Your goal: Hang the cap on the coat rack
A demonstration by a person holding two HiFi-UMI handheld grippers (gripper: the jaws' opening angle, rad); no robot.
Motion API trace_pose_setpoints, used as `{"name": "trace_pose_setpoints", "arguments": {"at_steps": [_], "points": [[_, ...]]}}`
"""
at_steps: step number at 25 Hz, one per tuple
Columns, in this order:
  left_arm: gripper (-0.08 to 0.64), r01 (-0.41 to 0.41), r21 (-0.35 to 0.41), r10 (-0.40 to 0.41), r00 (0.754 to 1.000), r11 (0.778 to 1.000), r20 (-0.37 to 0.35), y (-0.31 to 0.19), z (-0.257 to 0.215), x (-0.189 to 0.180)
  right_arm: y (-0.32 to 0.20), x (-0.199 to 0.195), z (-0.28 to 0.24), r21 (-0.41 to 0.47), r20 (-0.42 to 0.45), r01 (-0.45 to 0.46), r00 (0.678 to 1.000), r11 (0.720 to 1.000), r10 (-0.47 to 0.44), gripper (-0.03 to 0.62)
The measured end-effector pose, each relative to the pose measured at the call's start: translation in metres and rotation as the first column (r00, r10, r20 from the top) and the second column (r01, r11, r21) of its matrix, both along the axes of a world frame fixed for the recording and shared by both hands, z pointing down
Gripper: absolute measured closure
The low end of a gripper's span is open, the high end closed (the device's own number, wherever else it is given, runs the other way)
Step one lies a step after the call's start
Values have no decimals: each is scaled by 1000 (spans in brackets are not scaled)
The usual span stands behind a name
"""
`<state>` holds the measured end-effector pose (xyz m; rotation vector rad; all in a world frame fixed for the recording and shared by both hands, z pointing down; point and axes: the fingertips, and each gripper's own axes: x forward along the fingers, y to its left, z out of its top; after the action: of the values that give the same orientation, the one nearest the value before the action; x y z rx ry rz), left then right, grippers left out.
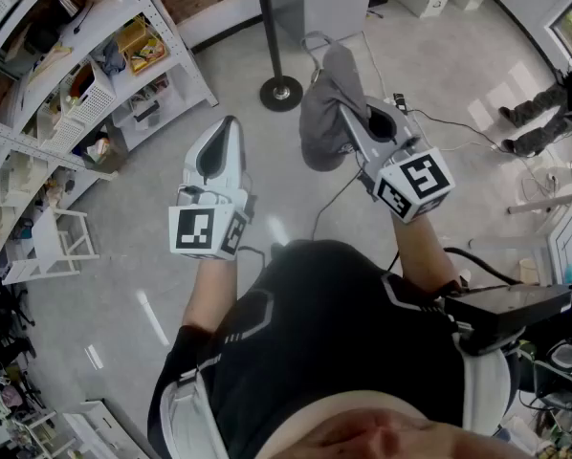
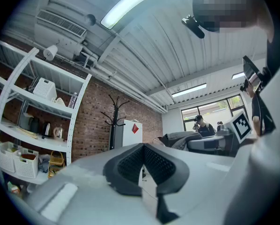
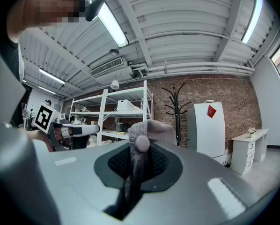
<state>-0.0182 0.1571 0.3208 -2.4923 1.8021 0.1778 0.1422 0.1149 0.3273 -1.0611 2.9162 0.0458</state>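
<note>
- Jaws of the right gripper (image 3: 139, 162) are clamped on the grey cloth of the cap (image 3: 148, 128). Its crown and top button bulge just past the pads.
- Beside it, the left gripper (image 2: 143, 162) has its jaws pressed together with nothing between them, and it is clear of the cap.
- Both are held in the air above a pale, glossy floor (image 1: 171, 151). Cables trail across the floor's right side.
- Ahead stands the black coat rack (image 3: 176, 108), its round base on the floor near the far edge. The cap is not on its hooks.
- Behind the rack runs a brick wall (image 3: 224, 90), with a white cabinet (image 3: 208, 128) just beside the rack.
- White shelving (image 1: 85, 75) loaded with baskets and boxes lines the floor's left edge.
- Strip lights (image 3: 109, 20) run along the ribbed ceiling.
</note>
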Motion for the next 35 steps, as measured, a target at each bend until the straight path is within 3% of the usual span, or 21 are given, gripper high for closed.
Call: {"name": "trace_pose_setpoints", "arguments": {"at_steps": [13,24,29,35], "points": [[571,-5,-15,6,1000,1000,21,8,17,5,7,-7,11,-21,-19,14,1000,1000,-14,565],[571,-19,-36,19,1000,999,1,11,24,-3,9,-12,15,-50,16,1,1000,999,-1,560],[571,-38,-38,38,999,999,-3,10,26,-16,15,-34,14,-13,-17,27,999,1000,-28,560],[571,-37,-32,37,999,999,-21,3,28,-40,10,-49,19,-35,-16,-10,1000,999,9,558]]}}
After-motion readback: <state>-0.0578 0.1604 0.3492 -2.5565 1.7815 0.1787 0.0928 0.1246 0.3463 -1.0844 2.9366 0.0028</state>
